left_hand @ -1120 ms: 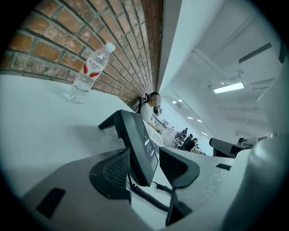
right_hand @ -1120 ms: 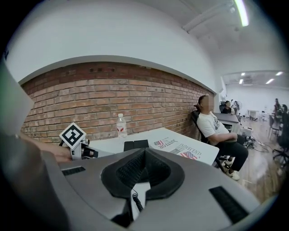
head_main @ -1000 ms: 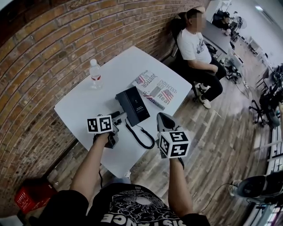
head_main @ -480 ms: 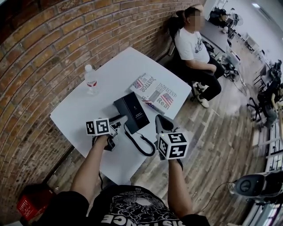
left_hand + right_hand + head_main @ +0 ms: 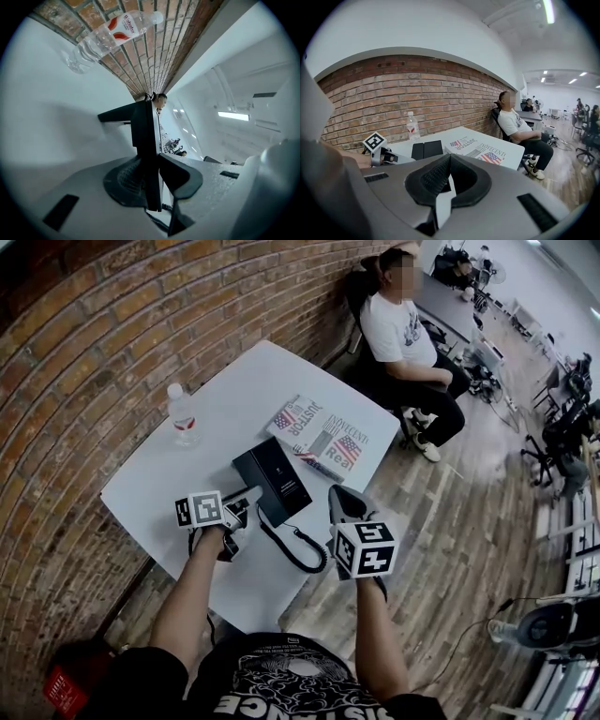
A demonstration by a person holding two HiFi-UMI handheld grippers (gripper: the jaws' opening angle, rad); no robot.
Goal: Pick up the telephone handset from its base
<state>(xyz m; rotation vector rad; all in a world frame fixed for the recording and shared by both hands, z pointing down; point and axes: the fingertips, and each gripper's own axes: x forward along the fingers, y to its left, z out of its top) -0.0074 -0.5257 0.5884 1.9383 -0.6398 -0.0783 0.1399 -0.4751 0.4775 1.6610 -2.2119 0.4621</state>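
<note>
A black telephone lies on the white table, and its coiled cord runs toward the near edge. My left gripper is at the phone's near left side. In the left gripper view the black handset stands edge-on between the jaws of this gripper. The jaws are closing, and both pads lie against the handset. My right gripper hangs past the table's near right edge. The jaws of the right gripper are shut with their tips touching and nothing between them.
A plastic water bottle stands at the table's back left by the brick wall. A folded newspaper lies behind the phone. A person sits on a chair beyond the table's far corner. Wooden floor lies to the right.
My left gripper has kept to the phone's near left side, and its marker cube has turned a little. The right gripper hangs in much the same place.
</note>
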